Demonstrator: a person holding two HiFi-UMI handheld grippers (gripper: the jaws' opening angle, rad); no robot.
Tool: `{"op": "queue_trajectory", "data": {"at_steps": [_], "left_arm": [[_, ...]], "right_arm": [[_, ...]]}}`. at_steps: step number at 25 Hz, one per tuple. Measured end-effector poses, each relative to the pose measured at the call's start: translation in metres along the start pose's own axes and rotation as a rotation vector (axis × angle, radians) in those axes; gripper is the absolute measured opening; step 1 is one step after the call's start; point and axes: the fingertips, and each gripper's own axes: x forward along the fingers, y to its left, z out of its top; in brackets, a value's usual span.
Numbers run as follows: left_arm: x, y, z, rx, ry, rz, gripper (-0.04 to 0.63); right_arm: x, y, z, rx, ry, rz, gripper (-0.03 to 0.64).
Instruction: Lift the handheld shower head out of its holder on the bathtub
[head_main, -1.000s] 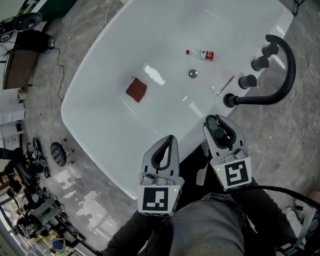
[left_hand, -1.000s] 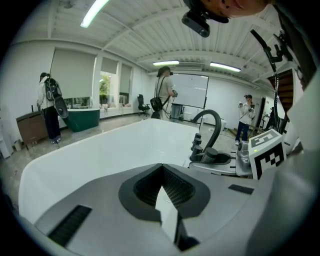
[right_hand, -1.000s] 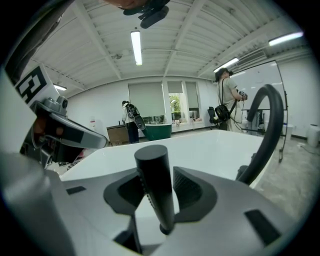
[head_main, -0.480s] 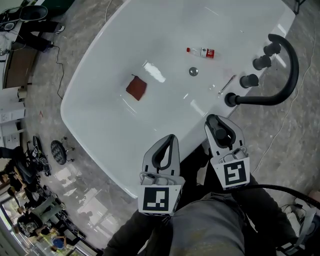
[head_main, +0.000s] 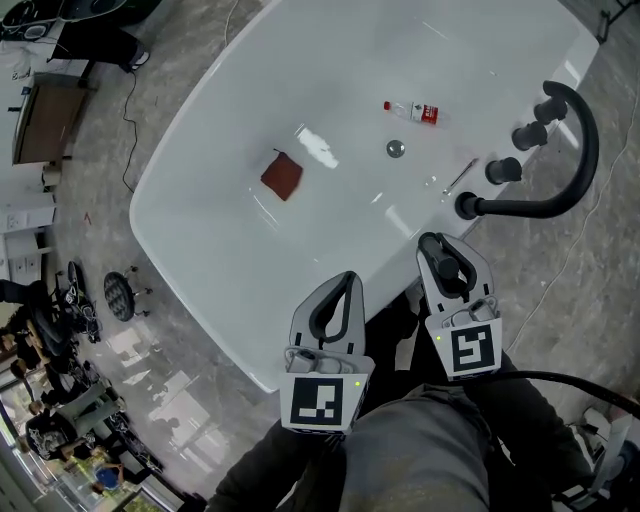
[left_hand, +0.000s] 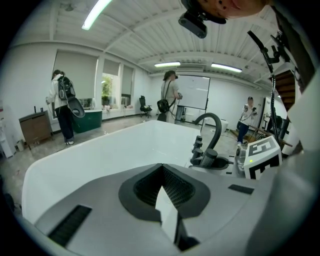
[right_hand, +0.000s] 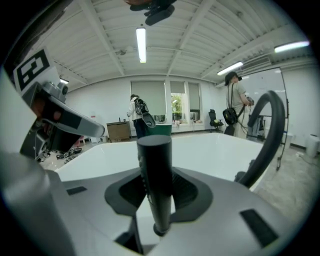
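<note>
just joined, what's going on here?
A person with a gripper in each hand stands at a white tub. The right gripper has the black shower head upright between its fingers, which have just been closing and look snug on it. It does not seem lifted off the tub's edge yet. The left gripper is shut and empty beside it.

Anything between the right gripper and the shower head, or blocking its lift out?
Nothing visible. The shower head already stands between the right gripper's jaws, which have just been closing round it. Nothing overhangs it; the black spout arches off to one side, apart.
</note>
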Motion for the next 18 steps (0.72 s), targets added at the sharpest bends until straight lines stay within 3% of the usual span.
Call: {"op": "queue_trajectory", "data": {"at_steps": [8,18], "left_arm": [[-0.021,-0.006,0.021,-0.022,-0.039,0.004,0.003],[-0.099,-0.011,0.092,-0.008,-0.16,-0.029,0.003]], "right_arm": [[-0.019,-0.002,0.057,0.002,-0.078,0.013,0.121],[-0.091,0.026,0.178,-0.029,-0.184,0.005,0.121]]}}
